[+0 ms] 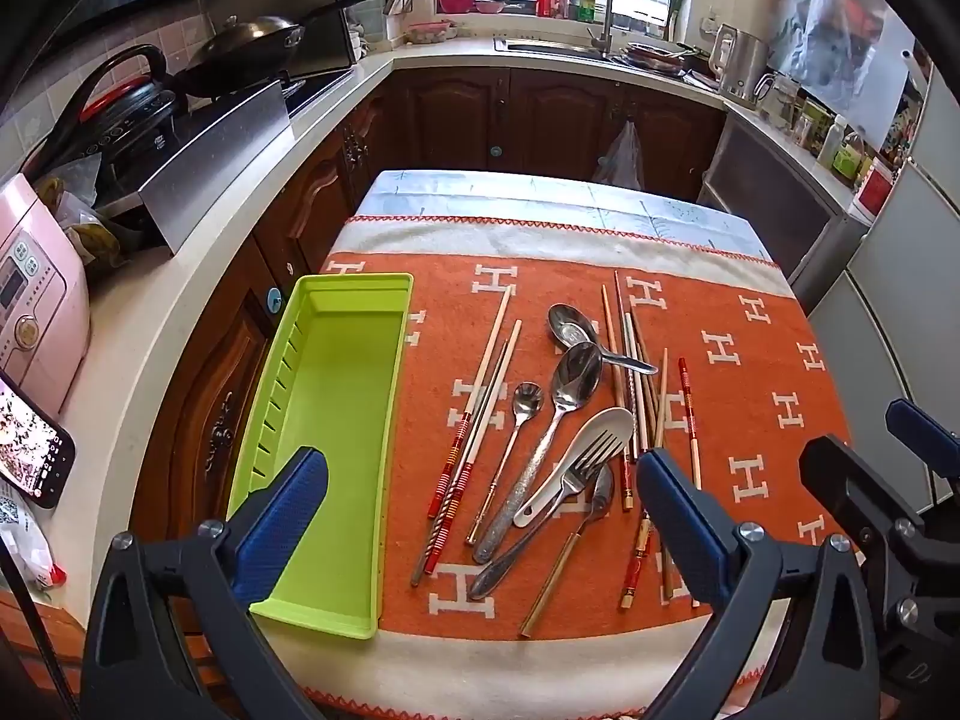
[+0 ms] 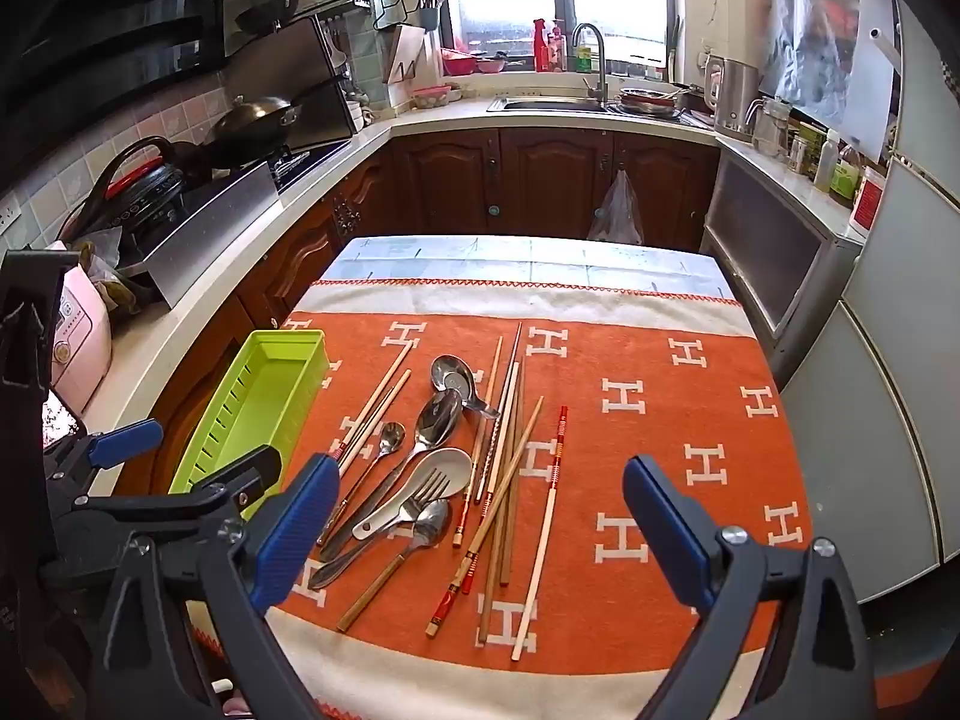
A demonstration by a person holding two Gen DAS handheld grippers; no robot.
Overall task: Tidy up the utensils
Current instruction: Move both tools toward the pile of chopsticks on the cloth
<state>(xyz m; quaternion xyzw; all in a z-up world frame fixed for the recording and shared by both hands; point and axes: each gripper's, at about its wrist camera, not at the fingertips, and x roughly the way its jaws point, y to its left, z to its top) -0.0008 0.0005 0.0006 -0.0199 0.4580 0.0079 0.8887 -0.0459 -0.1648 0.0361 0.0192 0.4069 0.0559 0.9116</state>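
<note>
Spoons, fork and chopsticks in a loose pile on the orange cloth (image 1: 750,360) over the worktop, none inside the green tray (image 1: 336,396) so far. Tray on the left part of the cloth, just beside the pile, long side running away from the cameras, nothing in it. White spoon (image 1: 594,450) near the middle of the pile, with a fork (image 1: 576,474) lying across it. Big shiny spoon (image 1: 570,384) next to them, small spoon (image 1: 522,408) a bit to its left, another spoon (image 1: 570,324) further back. Two pale chopsticks (image 1: 489,372) with red ends between tray and spoons, more chopsticks (image 2: 510,480) crossing each other on the right of the pile. Left gripper (image 1: 480,516) up above the near edge of the cloth, jaws wide, holding nothing. Right gripper (image 2: 480,516) beside it, jaws also wide, holding nothing. Kitchen behind: pan (image 1: 252,42) on the stove at left, sink tap (image 1: 603,6) under the window.
</note>
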